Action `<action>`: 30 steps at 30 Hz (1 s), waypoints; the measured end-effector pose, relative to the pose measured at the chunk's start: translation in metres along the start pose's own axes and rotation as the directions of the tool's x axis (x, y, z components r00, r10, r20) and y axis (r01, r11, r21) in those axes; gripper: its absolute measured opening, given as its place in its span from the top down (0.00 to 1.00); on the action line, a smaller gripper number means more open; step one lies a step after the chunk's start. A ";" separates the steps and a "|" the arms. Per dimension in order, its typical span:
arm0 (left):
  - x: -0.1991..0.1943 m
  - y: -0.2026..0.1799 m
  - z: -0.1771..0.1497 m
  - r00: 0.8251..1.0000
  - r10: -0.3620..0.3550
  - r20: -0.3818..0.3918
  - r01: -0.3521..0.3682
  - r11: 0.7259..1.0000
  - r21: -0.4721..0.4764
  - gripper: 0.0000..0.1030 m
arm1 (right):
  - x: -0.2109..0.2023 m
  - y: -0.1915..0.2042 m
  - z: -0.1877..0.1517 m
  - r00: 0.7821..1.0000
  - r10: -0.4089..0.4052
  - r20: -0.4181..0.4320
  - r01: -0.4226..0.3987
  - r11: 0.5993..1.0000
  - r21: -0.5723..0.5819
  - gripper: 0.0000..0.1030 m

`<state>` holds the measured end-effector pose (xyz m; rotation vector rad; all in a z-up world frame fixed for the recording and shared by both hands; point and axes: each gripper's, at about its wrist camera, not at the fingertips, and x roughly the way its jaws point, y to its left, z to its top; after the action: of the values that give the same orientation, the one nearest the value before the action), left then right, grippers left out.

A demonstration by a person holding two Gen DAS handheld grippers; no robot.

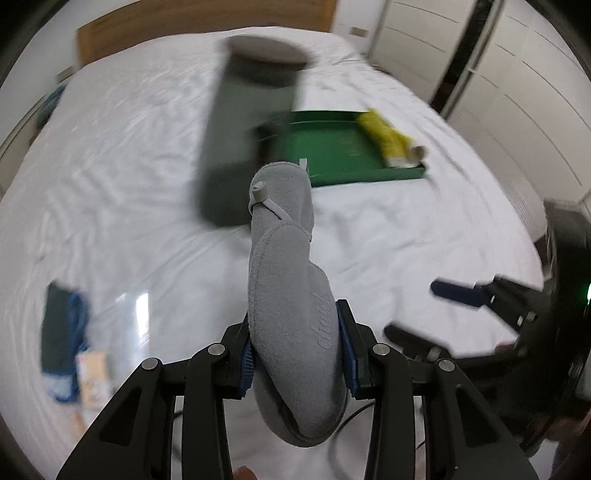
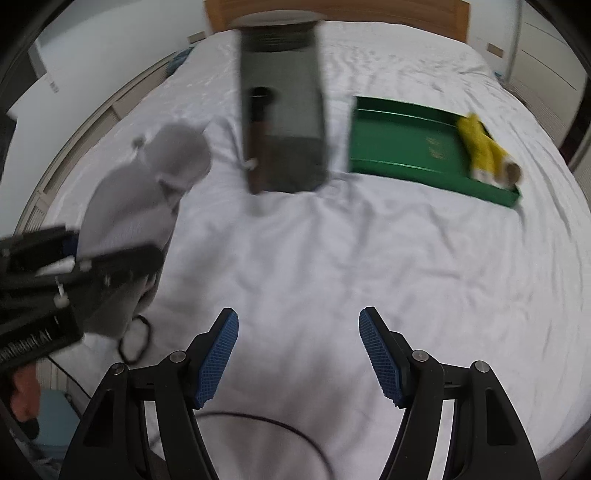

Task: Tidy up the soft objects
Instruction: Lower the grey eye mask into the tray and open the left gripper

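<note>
My left gripper (image 1: pixel 297 350) is shut on a grey fleece neck pillow (image 1: pixel 291 288) with a cord toggle, held up above the white bed (image 1: pixel 129 184). The pillow also shows in the right wrist view (image 2: pixel 147 192) at the left, held by the left gripper (image 2: pixel 74 254). My right gripper (image 2: pixel 298 354) is open and empty over the bed; it also shows in the left wrist view (image 1: pixel 424 314) at the right. A green tray (image 2: pixel 406 147) on the bed holds a yellow soft item (image 2: pixel 480 147).
A tall dark grey open bin (image 2: pixel 288 118) stands on the bed between pillow and tray, with a brush-like object inside. A dark and blue bundle (image 1: pixel 64 332) lies at the bed's left. A black cable (image 2: pixel 136 339) lies near the front edge. A wooden headboard (image 1: pixel 184 22) is behind.
</note>
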<state>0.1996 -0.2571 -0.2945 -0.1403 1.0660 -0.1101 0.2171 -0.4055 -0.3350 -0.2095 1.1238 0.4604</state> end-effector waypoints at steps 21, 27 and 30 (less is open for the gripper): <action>0.244 -0.060 0.241 0.974 0.220 -0.052 -0.226 0.963 -0.148 0.67 | -0.064 -0.167 -0.038 0.994 -0.110 0.030 0.103 0.979 0.177 0.34; 0.275 -0.045 0.237 0.963 0.242 -0.121 -0.261 0.949 -0.176 0.53 | -0.061 -0.180 -0.034 0.993 -0.112 0.023 0.106 0.975 0.196 0.34; 0.275 -0.038 0.235 0.967 0.230 -0.111 -0.248 0.947 -0.206 0.17 | -0.058 -0.177 -0.034 0.994 -0.109 0.016 0.103 0.975 0.198 0.34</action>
<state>0.5365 -0.3237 -0.4139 -0.2045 1.1713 0.2236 0.2500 -0.5904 -0.3086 -0.0889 1.1183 0.2541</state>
